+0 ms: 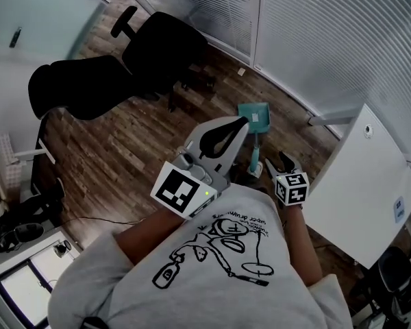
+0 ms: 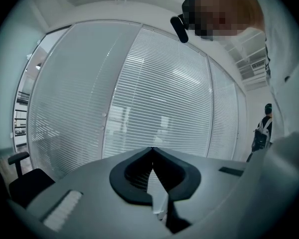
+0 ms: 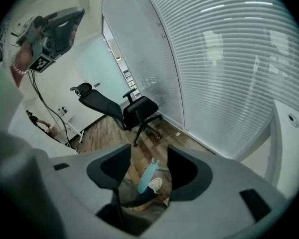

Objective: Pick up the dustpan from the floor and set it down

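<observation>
A teal dustpan (image 1: 252,115) stands on the wooden floor, its long handle (image 1: 255,153) rising toward me. My right gripper (image 1: 279,164) hangs just right of the handle's top and points down at the floor. In the right gripper view its jaws (image 3: 148,156) stand open, and the teal handle (image 3: 147,176) shows through the gap beyond the tips, not touched. My left gripper (image 1: 241,122) is held higher, in front of my chest, left of the dustpan. Its jaws (image 2: 152,149) are shut with nothing between them and point at the window blinds.
Two black office chairs (image 1: 123,67) stand at the left on the floor. A white cabinet (image 1: 363,184) stands close on the right. Blinds (image 1: 329,33) line the far wall. My white shoe (image 3: 154,184) is beside the handle's foot.
</observation>
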